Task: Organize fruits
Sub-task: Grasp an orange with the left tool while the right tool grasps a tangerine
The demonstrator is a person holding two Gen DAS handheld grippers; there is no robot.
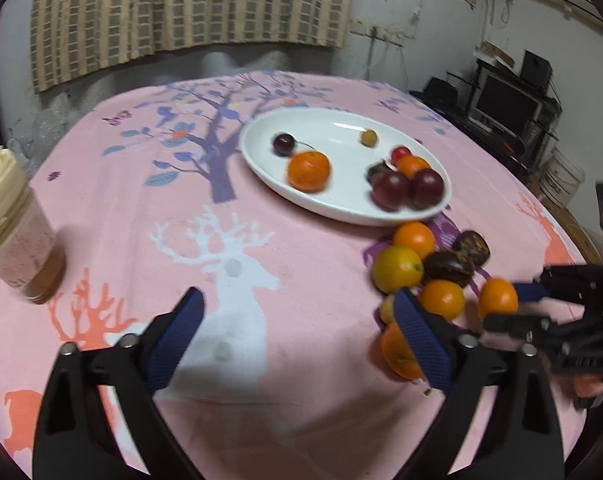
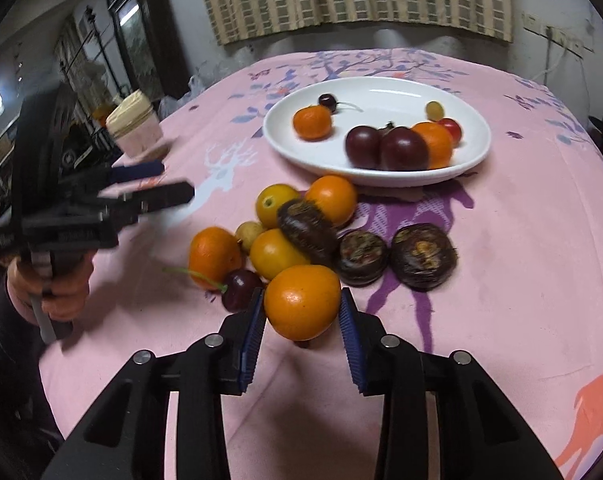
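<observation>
My right gripper [image 2: 302,307] has its blue pads closed against both sides of an orange [image 2: 302,307], held just above the tablecloth [image 2: 501,280] at the near edge of the loose pile. Crowding it are a dark cherry [image 2: 240,289] on its left, a yellow-orange fruit [image 2: 275,253] behind, and three dark brown water chestnuts [image 2: 423,257] to the right. My left gripper [image 1: 297,328] hangs wide open with nothing between its pads, off to the left of the pile; its right finger covers part of another orange [image 1: 397,354]. The white plate [image 2: 381,92] sits beyond the pile, holding two dark plums [image 2: 403,148], small oranges, cherries and a pale grape. A capped jar [image 1: 13,224] stands far left. The table wears a pink cloth printed with deer and trees; a checked curtain [image 1: 189,4] hangs behind.
</observation>
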